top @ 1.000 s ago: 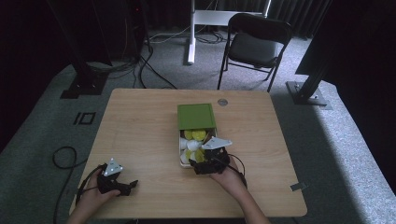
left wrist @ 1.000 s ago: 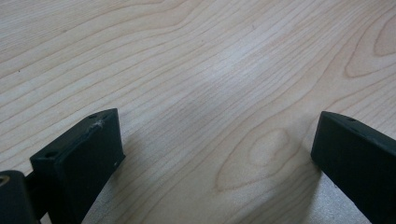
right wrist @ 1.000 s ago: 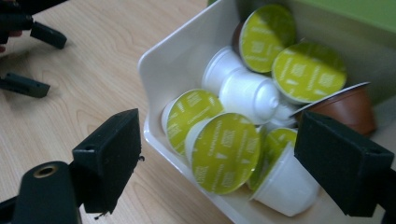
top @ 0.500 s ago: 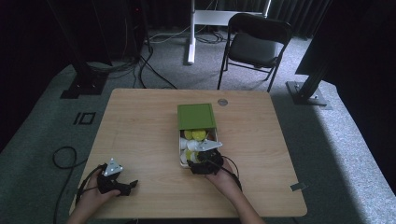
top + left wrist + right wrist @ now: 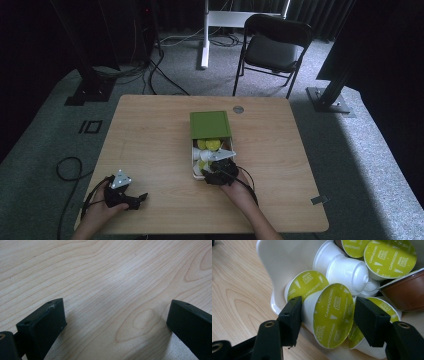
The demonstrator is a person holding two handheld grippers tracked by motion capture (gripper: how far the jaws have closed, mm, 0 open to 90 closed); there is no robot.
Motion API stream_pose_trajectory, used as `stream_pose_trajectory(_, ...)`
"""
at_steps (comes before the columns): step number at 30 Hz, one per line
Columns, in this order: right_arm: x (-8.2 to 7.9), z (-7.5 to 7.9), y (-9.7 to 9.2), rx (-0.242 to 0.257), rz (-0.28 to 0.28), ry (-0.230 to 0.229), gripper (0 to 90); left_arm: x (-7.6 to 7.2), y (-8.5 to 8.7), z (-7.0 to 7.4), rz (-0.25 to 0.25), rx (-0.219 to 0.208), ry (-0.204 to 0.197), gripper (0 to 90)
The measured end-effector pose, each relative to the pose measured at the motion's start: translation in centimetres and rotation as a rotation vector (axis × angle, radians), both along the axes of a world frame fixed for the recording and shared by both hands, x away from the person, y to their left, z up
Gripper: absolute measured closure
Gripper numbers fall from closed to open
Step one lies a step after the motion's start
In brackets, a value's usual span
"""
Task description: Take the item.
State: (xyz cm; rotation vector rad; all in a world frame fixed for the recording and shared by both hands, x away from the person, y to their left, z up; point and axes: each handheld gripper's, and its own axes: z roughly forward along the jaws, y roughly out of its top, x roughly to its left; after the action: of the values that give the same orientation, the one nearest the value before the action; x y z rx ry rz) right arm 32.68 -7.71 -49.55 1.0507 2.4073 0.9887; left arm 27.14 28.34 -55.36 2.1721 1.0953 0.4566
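1. The left gripper (image 5: 125, 195) is black, with a grey three-cornered plate on top.
2. A black cable trails from it in a loop over the table's edge.
3. Its jaws are thick, flat-faced black blocks with small screw holes along their top edges; one corner is scuffed pale.
4. The right gripper (image 5: 218, 170) is black too, topped by a pale grey three-cornered plate.
5. Its jaws are square black blocks on rounded black arms, each arm bearing a brass-ringed screw hole.
6. Both forearms are bare, with no sleeves to be seen.
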Motion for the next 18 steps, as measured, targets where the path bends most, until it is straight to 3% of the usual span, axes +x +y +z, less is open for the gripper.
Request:
stream_pose_trajectory(7,-0.09,0.07,0.20,-0.036,0.030,-0.025,41.9,0.00,0.00,0.00,0.000,0.000,0.000,3.1)
stream_pose_trajectory(11,0.15,0.29,0.08,-0.021,0.020,0.008,41.6,0.00,-0.01,-0.01,0.001,-0.001,0.000,3.1)
stream_pose_trajectory(18,0.51,0.43,0.23,-0.042,0.019,0.043,39.5,0.00,0.00,-0.01,0.000,0.000,-0.001,3.1)
